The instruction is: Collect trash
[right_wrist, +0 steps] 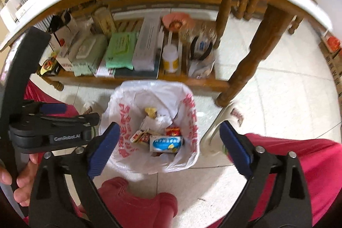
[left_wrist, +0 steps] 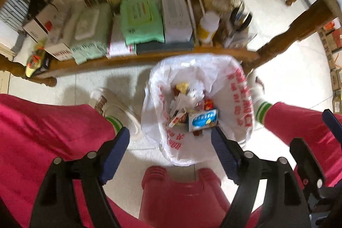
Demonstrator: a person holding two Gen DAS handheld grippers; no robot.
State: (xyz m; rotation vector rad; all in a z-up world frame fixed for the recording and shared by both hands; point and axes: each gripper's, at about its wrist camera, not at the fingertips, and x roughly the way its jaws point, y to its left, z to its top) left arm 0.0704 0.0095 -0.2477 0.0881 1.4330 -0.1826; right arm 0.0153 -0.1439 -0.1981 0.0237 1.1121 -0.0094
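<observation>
A bin lined with a white plastic bag [left_wrist: 235, 86] printed in red stands on the tiled floor between a person's legs. Inside lie a blue-and-white box [left_wrist: 203, 120], red wrappers [left_wrist: 208, 104], a yellow wrapper [left_wrist: 182, 86] and crumpled paper. My left gripper [left_wrist: 170, 133] hangs above the bin's near rim, open, with nothing between its blue pads. In the right wrist view, the same bag [right_wrist: 128, 112] and box [right_wrist: 166, 143] lie below my right gripper [right_wrist: 168, 127], which is open wide and empty.
A wooden table's low shelf [left_wrist: 149, 54] behind the bin carries a green wipes pack [left_wrist: 139, 20], boxes and a bottle. A table leg [right_wrist: 252, 61] stands right of the bin. A red stool [left_wrist: 181, 191] is beneath me. Red-trousered legs and white shoes flank the bin.
</observation>
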